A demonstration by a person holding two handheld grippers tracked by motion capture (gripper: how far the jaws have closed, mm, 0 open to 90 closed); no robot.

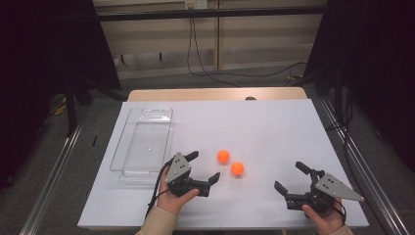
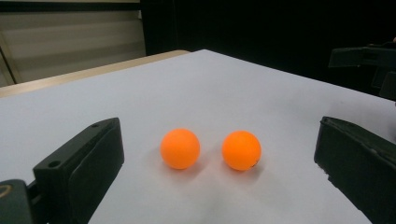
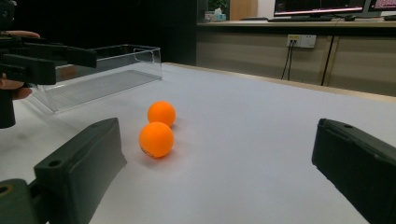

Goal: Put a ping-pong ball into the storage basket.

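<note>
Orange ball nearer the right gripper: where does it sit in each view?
High view: nearer ball mid-table, down-right of the other ball.
Left gripper view: nearer ball is the right one of the pair.
Right gripper view: nearer ball is the front one, left of centre.
Shared landmark: the other ball beside it.

A lab or office room fitted out as a recording station. The table [image 1: 274,122] is a plain wooden top under a white sheet, flanked at 3 and 9 o'clock by dark curtains [image 1: 44,54] and metal rails [image 1: 54,171] on a grey carpet floor [image 1: 205,81]. At 12 o'clock runs a beige panelled wall with a socket [image 1: 195,4] and a black cable [image 1: 195,49] trailing down from it. In the right gripper view, a long counter [image 3: 299,23] at 1 o'clock carries monitors [image 3: 317,6], a keyboard and a tissue box [image 3: 215,15], with a wall outlet [image 3: 301,40] below.
</note>
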